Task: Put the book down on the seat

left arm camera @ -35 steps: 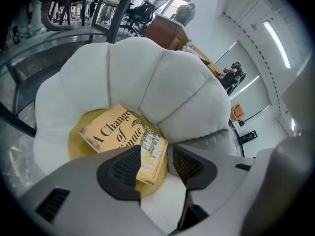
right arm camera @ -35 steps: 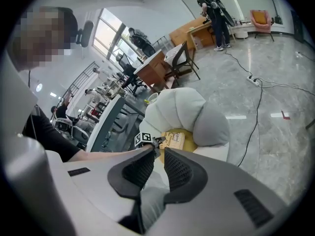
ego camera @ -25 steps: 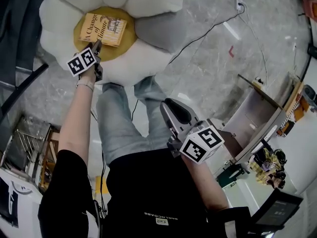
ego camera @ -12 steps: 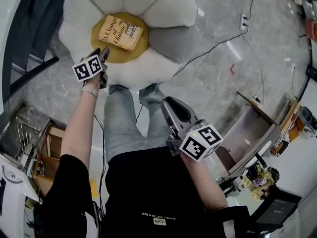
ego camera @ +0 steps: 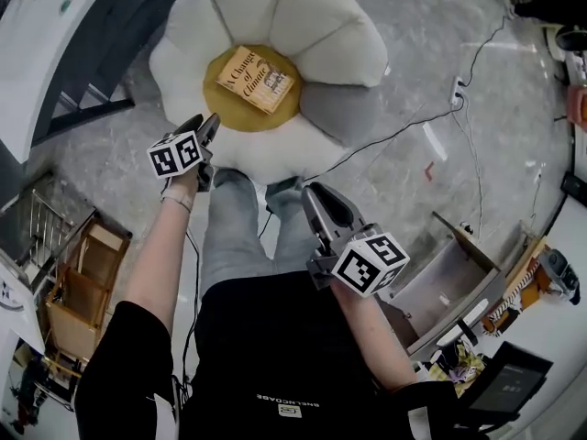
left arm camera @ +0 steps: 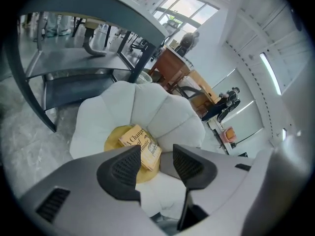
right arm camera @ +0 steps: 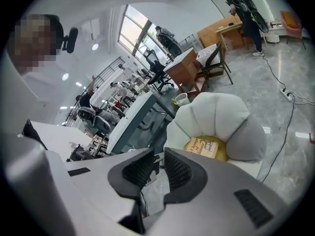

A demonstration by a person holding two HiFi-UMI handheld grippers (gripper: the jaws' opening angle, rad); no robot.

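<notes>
Orange-yellow paperback book (ego camera: 255, 79) lies flat on the round yellow centre of the flower-shaped cushion seat (ego camera: 275, 7) (white petals, one grey petal). It sits askew, cover up, w/ nothing touching it. So the book is down where the task wants it.

What's changed over the last sec: the left gripper (ego camera: 209, 125) was right by the book's near corner, tips over the yellow centre. Now it's back toward the person, tips over the front white petal and clearly apart from the book. In the head view the seat also sits further off than it did, so prob. the person is backing away. The book keeps the same spot on the yellow disc, no slide.

Left jaws: open, moderate gap, nothing between them. In the left gripper view the book shows through the gap but lies well beyond.

The right gripper (ego camera: 315, 193) is held low by the person's legs, well away from the seat, approx. where it was. Its jaws are closed down to a thin slit, nothing in it.

Judgement: release done, left gripper retreating, task effectively complete. Book looks stable on the soft centre, low risk of slipping off.
</notes>
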